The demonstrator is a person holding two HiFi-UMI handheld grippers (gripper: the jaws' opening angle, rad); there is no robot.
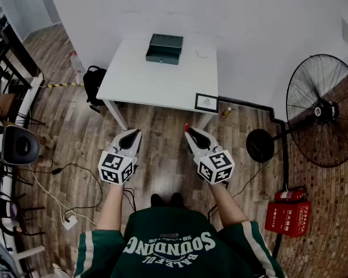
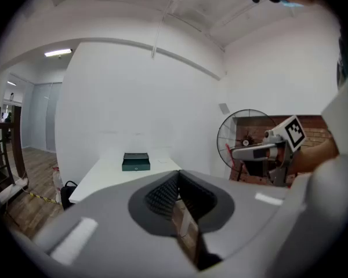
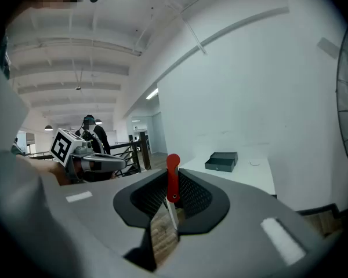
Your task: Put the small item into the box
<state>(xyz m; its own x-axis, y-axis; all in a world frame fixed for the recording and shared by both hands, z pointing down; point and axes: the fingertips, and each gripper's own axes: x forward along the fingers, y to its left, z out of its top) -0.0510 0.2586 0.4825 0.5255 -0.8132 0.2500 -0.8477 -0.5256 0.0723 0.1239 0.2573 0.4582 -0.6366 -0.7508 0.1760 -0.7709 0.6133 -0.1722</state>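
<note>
A dark green box [image 1: 164, 48] sits closed at the far side of a white table [image 1: 156, 80]; it also shows small in the left gripper view as the box [image 2: 136, 161] and in the right gripper view as the box [image 3: 221, 161]. My right gripper [image 1: 187, 130] is shut on a small red item [image 3: 172, 176] that sticks up from between its jaws; its red tip [image 1: 187, 126] shows in the head view. My left gripper [image 1: 134, 133] is shut with nothing in it. Both are held over the wooden floor, short of the table's near edge.
A small framed picture [image 1: 206, 102] lies at the table's near right corner. A large floor fan [image 1: 321, 110] stands at the right, with a red fire-extinguisher box [image 1: 289, 214] on the floor. A black bag [image 1: 93, 83] rests left of the table; chairs and cables [image 1: 58, 196] are at the left.
</note>
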